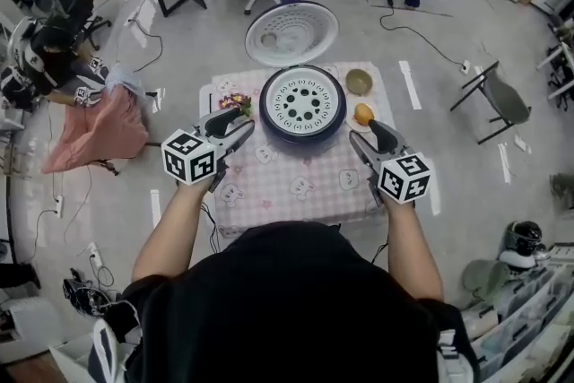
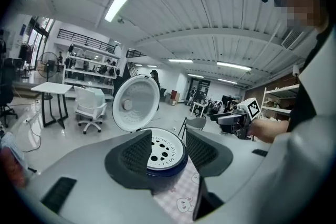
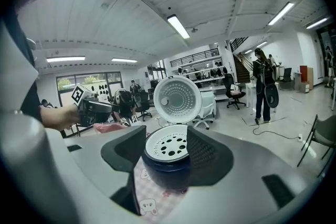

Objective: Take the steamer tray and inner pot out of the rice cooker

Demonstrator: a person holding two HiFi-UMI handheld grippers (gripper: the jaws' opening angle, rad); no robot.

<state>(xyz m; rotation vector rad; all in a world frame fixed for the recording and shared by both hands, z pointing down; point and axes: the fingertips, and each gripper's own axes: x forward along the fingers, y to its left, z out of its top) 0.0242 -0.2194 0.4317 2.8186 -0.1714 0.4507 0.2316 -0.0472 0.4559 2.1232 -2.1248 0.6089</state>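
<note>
1. Head view, nearest bit: left gripper and right gripper hover over the table, one each side. Both have their jaws spread with nothing between the pads (both gripper views agree).
2. Just past them is the rice cooker, with the steamer tray seated in its mouth. I'd guess the flanking stance is for taking the tray rim from two sides.
3. Inner pot is hidden under the tray, so it comes second.
4. Furthest back, the lid stands open, leaving the top clear.
</note>
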